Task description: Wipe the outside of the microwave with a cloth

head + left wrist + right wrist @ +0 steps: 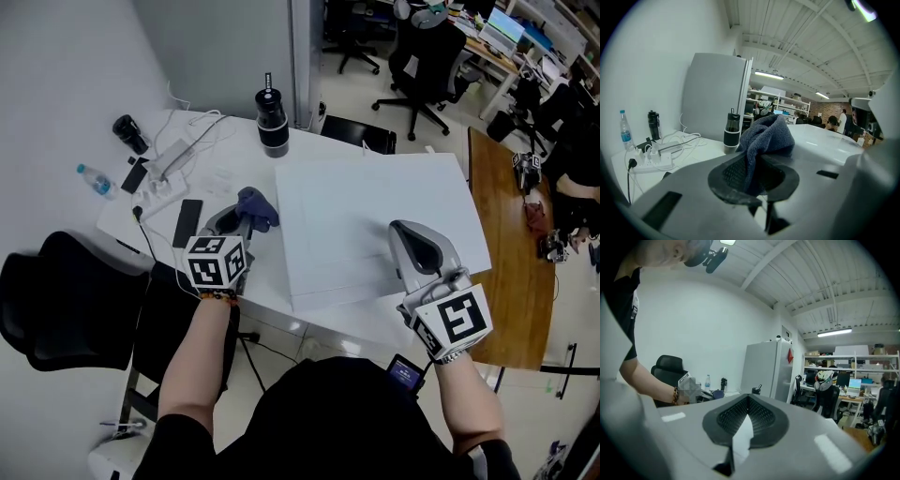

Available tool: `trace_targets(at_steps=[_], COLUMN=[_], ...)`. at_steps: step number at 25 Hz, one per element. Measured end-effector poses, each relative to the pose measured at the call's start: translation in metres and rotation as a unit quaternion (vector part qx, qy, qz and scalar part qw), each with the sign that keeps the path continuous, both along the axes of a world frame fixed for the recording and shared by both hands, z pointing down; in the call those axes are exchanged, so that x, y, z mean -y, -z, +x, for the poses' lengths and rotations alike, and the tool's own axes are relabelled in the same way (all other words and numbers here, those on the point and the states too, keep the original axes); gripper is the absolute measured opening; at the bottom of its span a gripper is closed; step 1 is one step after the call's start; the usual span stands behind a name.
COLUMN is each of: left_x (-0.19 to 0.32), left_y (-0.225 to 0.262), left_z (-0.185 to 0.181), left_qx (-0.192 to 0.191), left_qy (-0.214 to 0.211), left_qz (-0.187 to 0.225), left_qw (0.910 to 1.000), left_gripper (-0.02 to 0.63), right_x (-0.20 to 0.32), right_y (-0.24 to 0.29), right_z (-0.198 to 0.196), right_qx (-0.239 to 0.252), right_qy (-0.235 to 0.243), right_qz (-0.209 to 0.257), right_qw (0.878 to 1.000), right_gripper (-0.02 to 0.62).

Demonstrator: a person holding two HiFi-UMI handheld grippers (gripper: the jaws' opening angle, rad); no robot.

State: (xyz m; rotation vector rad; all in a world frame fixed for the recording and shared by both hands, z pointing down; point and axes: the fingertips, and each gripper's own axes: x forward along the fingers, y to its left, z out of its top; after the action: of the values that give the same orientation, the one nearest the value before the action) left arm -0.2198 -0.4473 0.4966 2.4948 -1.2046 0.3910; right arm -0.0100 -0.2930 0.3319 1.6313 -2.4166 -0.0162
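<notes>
I'm holding the L hand-held gripper (245, 217) pinched on the dark blue cloth (256, 207), which is bunching up out of the pads. It's hanging just beside the left edge of the white microwave (375, 220) on the bench (225, 155); can't tell if they're touching. The R hand-held gripper (403, 231) is hovering over the microwave's front-right, tips pressed together w/ nothing btwn them. A black bottle (272, 122) is standing behind the cloth.

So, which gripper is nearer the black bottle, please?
Left. The left gripper is by the microwave, short of the black bottle; the right gripper is farther right.
</notes>
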Motion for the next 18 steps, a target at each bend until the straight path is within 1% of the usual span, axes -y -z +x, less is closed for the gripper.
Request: trace_targets(at_steps=[4,7,11,18], left_x=[-0.018,-0.041,-0.079,-0.158], left_y=[0.029,0.055,0.092,0.148], left_z=[-0.007,-0.008,-0.008,-0.001], left_qx=[-0.012,-0.019,-0.023,-0.017], left_qy=[0.007,0.011,0.021,0.048], left_qz=[0.027,0.048,0.082,0.134], left_qw=[0.9995,0.9986,0.9962,0.9897], left_gripper=[0.041,0.041,0.041,0.041], right_x=[-0.009,-0.022,-0.044,-0.093], right_y=[0.001,0.002,0.006,0.011], right_z=[-0.006,-0.005,0.004,0.027], right_qx=[0.004,0.008,0.020,0.040], right_qy=[0.012,0.018,0.024,0.042], right_qz=[0.003,0.002,0.004,0.004], right_qw=[1.000,1.000,1.000,0.998], right_gripper=[0.002,0.002,0.002,0.002])
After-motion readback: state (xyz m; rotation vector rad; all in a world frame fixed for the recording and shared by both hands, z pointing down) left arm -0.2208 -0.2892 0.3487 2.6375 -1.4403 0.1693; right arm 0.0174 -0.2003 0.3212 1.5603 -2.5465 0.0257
